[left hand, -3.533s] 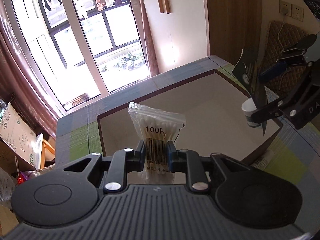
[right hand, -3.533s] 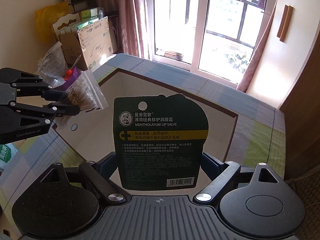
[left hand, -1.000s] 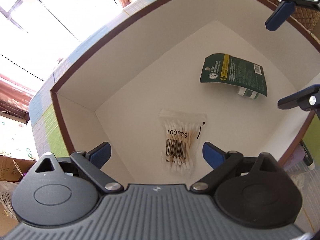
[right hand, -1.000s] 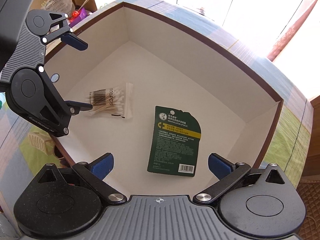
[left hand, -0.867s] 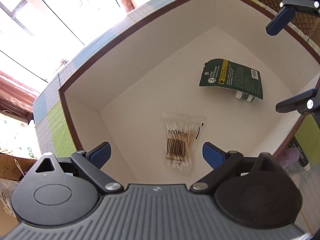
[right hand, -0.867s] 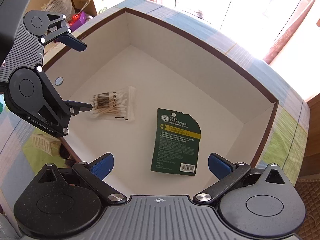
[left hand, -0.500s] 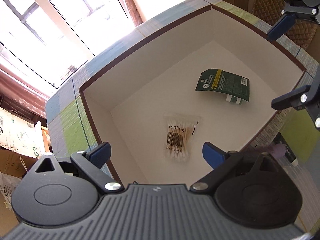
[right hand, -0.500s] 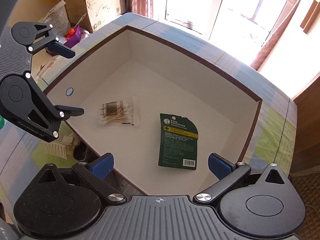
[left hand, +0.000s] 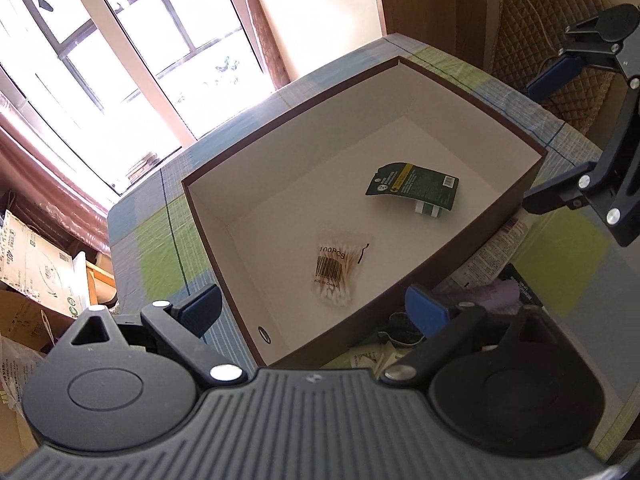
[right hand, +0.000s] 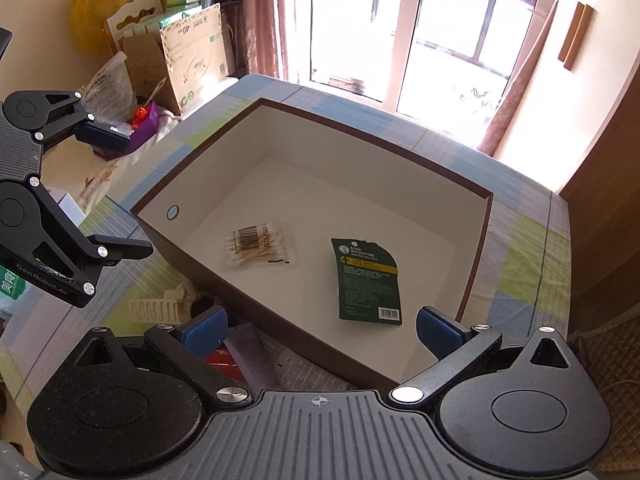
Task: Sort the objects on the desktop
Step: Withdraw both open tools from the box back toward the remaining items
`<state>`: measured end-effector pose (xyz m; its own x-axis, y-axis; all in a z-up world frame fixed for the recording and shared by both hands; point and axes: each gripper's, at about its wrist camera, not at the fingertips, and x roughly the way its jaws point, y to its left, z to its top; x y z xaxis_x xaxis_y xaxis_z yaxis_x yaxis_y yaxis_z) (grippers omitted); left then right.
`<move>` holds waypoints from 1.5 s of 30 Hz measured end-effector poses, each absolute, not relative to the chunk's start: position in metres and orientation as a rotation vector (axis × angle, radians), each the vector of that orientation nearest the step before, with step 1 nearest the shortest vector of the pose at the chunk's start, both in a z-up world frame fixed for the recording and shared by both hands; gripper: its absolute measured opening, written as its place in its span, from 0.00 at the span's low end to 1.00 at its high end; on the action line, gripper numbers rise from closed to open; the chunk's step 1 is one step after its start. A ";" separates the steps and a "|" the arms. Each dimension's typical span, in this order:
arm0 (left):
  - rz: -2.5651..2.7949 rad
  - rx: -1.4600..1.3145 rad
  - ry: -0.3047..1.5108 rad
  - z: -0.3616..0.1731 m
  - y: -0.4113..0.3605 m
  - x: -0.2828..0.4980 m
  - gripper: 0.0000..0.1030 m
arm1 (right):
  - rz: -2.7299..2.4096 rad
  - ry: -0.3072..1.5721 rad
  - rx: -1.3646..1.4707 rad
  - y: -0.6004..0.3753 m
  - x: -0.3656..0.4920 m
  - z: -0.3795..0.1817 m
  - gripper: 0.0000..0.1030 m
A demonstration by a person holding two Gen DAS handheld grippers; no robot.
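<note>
Grippers both raised above the box, holding nothing. Left gripper (left hand: 314, 306): black ribbed plastic body, blue rubbery pads spread wide. Right gripper (right hand: 320, 330): same build, blue pads likewise spread wide apart.

Nearest, outside the box's near wall: loose clutter on the checked blue-green-white tablecloth (right hand: 516, 240) — printed paper leaflet (right hand: 308, 368), cream ribbed hair clip (right hand: 154, 309), pale lilac tube (left hand: 496, 294).

Large rectangular cardboard box, brown outside with matte white lining (right hand: 476, 248), open-topped, round hole in one short wall.

On the box floor: clear flat plastic bag of cotton swabs, wooden sticks, white tips, barcode and "100PCS" print (left hand: 336, 270); lying flat near the holed wall. Well apart from it, dark green glossy lip-salve card with yellow band and barcode (right hand: 366, 280), face down, slightly propped by the tube under it.

Beyond the table: pink curtains (right hand: 272, 12), glass doors, stacked cardboard cartons (right hand: 196, 56).
</note>
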<state>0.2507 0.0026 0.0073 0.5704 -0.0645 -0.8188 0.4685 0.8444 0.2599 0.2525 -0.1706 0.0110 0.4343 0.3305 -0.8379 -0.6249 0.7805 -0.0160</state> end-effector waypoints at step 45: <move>-0.444 0.414 0.877 -0.096 0.035 0.146 0.81 | 0.536 1.049 -0.041 -0.252 0.155 -0.098 1.00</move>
<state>0.1455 0.0346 -0.0962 0.5609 -0.1994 -0.8035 0.5293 0.8327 0.1628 0.1548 -0.2516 -0.0983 0.3826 0.4015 -0.8321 -0.4393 0.8714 0.2185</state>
